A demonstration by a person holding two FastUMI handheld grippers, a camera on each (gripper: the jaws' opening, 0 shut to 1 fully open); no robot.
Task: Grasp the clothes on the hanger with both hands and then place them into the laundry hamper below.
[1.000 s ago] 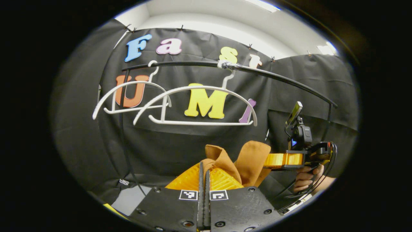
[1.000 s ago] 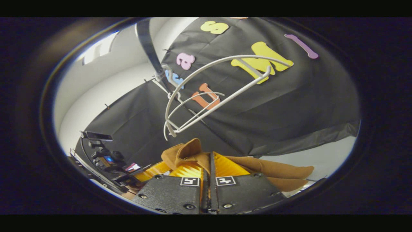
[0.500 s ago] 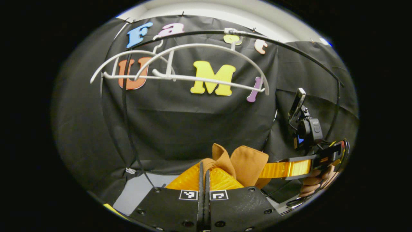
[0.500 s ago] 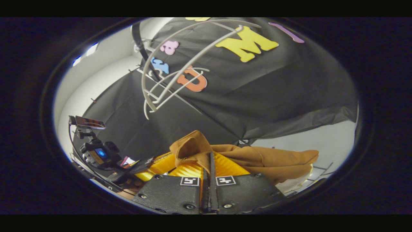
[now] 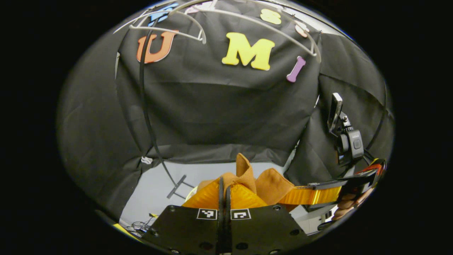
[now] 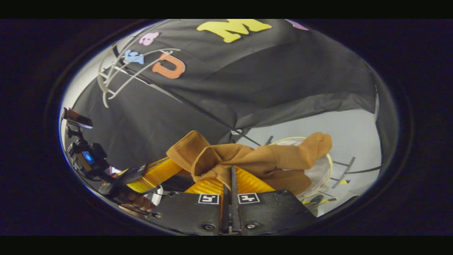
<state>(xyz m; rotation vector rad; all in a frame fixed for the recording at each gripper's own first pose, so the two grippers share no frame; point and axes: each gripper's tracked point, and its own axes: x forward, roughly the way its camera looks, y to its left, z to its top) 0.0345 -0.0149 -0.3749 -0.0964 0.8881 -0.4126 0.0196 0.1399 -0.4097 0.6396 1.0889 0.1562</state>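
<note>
Both grippers, left [image 5: 223,187] and right [image 6: 231,177], are clamped tight on the brown garment [image 6: 247,157], stretched between them; the white mesh hamper [image 6: 320,177] lies below, beyond the right gripper.

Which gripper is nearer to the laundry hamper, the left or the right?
Right, probably. The hamper lies just past the right gripper, under the brown garment. The left gripper grips the same garment beside it, seemingly farther.
</note>
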